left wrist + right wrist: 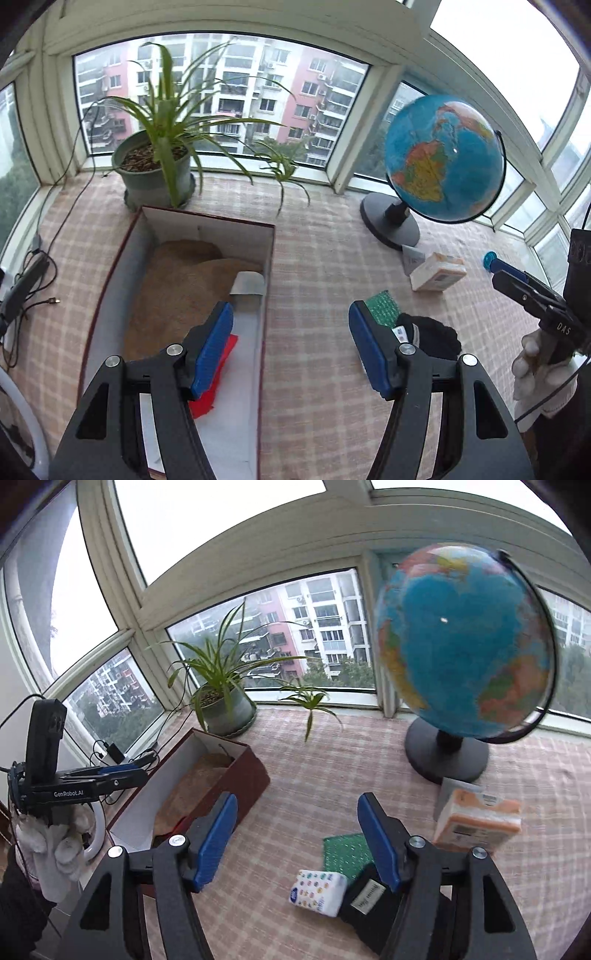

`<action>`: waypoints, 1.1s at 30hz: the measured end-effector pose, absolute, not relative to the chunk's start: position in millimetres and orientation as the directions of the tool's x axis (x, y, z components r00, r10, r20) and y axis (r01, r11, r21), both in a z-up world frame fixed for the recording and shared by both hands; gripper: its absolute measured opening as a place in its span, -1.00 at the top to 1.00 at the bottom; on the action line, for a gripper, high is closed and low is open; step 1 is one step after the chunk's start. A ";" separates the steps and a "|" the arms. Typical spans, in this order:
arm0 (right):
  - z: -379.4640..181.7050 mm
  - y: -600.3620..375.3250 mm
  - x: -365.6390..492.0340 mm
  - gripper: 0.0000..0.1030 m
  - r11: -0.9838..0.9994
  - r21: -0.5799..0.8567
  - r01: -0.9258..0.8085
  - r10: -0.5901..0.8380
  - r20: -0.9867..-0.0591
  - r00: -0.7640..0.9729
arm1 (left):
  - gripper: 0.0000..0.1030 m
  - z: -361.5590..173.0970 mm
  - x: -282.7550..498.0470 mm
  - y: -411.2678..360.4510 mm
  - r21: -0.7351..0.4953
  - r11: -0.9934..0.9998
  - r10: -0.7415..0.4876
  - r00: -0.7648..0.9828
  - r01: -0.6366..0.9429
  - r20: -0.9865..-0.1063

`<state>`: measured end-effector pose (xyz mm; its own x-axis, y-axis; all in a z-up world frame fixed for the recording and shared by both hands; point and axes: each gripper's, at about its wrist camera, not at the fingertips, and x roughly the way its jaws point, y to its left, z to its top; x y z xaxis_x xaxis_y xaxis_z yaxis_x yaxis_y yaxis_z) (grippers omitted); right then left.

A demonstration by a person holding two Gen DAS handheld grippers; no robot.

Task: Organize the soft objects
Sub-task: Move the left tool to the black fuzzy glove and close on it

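An open red-walled box holds a tan cloth, a red cloth and a grey-white piece; the box also shows in the right wrist view. My left gripper is open and empty, over the box's right wall. A black fabric item and a green dotted cloth lie to its right. My right gripper is open and empty above the green cloth, a white dotted tissue pack and the black item.
A globe on a dark stand and an orange-white packet stand to the right on the checked mat. A potted plant stands behind the box by the window. Cables lie at the left edge.
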<state>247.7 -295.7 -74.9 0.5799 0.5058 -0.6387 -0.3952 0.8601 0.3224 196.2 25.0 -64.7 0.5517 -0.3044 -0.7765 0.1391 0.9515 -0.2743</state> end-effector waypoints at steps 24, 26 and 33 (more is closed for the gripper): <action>-174.5 -423.3 202.8 -0.53 0.912 0.388 -0.132 0.400 -0.771 0.496 | -0.43 -128.1 183.5 -137.3 -0.247 0.814 -0.428 0.256 0.526 -0.867; -185.8 -436.2 204.1 -0.53 0.901 0.425 -0.080 0.409 -0.774 0.483 | -0.43 -129.7 193.2 -150.2 -0.270 0.806 -0.443 0.234 0.527 -0.865; -231.4 -475.0 209.1 -0.53 0.845 0.529 0.081 0.455 -0.790 0.411 | -0.43 -149.6 239.0 -185.8 -0.355 0.799 -0.461 0.116 0.485 -0.880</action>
